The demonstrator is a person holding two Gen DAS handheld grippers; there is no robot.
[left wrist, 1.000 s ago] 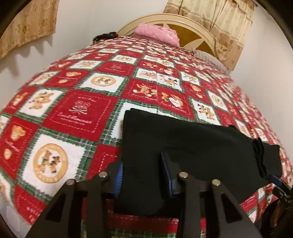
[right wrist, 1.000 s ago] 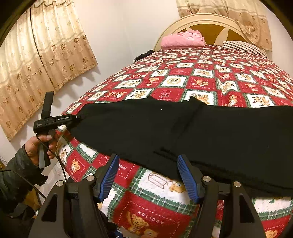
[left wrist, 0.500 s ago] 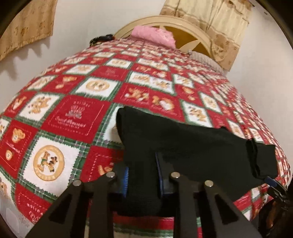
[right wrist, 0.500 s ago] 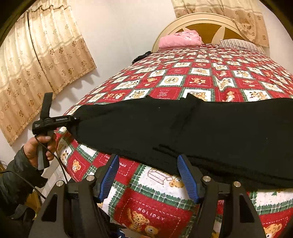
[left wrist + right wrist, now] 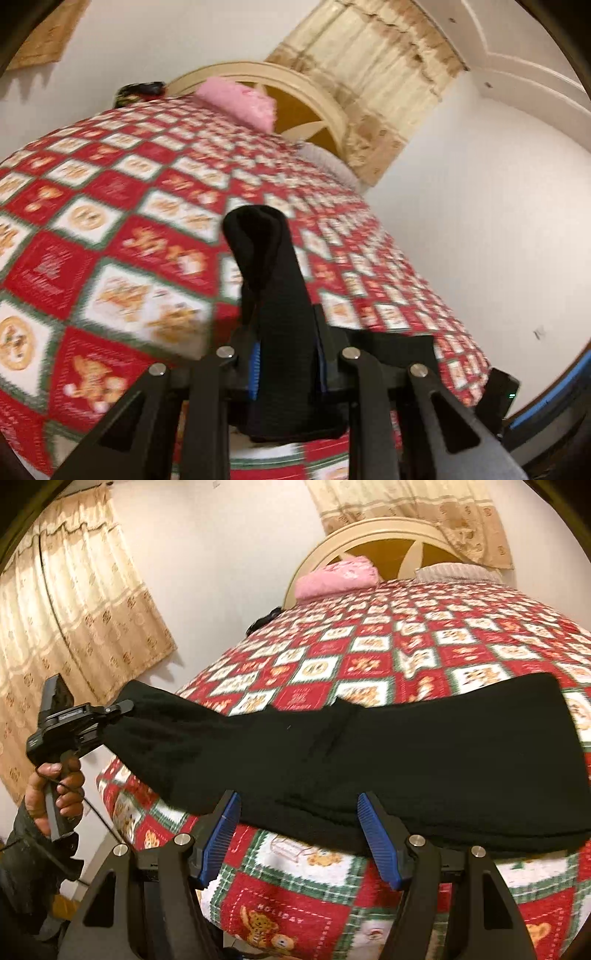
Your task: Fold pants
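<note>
Black pants [image 5: 388, 749] lie across the near edge of a bed with a red, white and green teddy-bear quilt [image 5: 369, 653]. My left gripper [image 5: 286, 363] is shut on one end of the pants [image 5: 273, 295] and holds that end lifted off the quilt; it also shows at the left of the right wrist view [image 5: 110, 716]. My right gripper [image 5: 295, 834] is open, its blue pads [image 5: 221, 834] just in front of the pants' near edge, not touching the cloth.
A folded pink cloth [image 5: 336, 576] and a striped pillow [image 5: 454, 570] lie by the cream headboard [image 5: 388, 539]. Beige curtains [image 5: 74, 627] hang on the left wall. A dark object [image 5: 138, 90] sits at the bed's far left edge.
My left gripper has closed on the pants' end and lifted it up off the quilt, so the cloth now hangs bunched. My right gripper has stayed open and moved slightly nearer.
</note>
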